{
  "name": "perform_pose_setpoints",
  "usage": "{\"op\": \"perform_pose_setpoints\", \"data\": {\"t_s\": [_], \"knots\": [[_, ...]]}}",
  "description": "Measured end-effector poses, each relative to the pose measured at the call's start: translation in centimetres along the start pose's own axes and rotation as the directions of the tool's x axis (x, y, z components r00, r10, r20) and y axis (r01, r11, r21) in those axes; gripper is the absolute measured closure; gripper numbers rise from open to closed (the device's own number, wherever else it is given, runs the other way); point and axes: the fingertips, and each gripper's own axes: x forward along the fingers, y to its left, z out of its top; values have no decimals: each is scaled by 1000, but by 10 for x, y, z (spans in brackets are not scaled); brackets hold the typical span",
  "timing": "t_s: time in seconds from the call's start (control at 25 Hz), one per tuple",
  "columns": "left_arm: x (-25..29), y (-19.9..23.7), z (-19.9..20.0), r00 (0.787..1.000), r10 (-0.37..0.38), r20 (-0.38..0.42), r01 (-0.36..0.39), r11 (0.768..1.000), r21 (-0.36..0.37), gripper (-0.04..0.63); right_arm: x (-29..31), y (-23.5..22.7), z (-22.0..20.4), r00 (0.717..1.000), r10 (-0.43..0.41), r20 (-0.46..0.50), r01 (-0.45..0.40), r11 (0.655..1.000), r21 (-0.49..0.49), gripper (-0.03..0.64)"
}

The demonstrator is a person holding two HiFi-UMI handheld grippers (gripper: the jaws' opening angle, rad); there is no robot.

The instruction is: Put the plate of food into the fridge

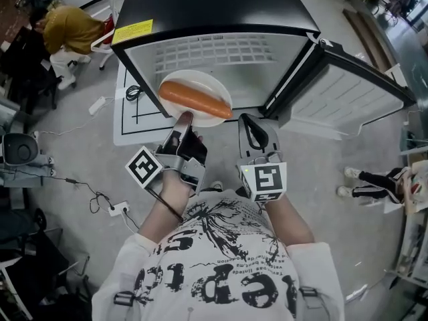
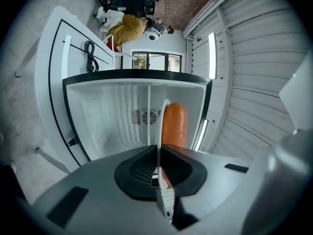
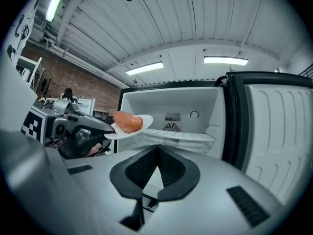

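Your left tongs pinch the stiff round white plate by its near rim. Hold it level, the orange sausage could roll. The right tongs are closed, empty.

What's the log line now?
left tool: shut on white round plate with orange sausage | right tool: shut, empty | black fridge: door open

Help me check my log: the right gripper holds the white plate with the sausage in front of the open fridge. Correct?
Wrong gripper. The left gripper holds the white plate with the sausage in front of the open fridge; the left gripper view shows its jaws shut on the rim. The right gripper is shut and empty.
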Motion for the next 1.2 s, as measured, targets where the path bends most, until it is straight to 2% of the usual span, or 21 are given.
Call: {"op": "perform_pose_setpoints", "data": {"t_s": [0.28, 0.6, 0.92, 1.2], "knots": [[46, 4, 8, 998, 31, 59, -30, 999, -33, 574, 33, -29, 6, 999, 32, -24, -32, 999, -4, 617], [93, 7, 8, 990, 67, 126, -60, 997, -57, 574, 63, -56, 2, 991, 121, -55, -122, 992, -14, 617], [115, 12, 12, 968, 149, 202, -139, 988, -62, 574, 88, -68, -4, 978, 195, -69, -195, 981, 17, 617], [130, 14, 10, 964, 148, 220, -135, 988, -75, 574, 103, -77, -9, 972, 227, -68, -225, 974, 35, 617]]}}
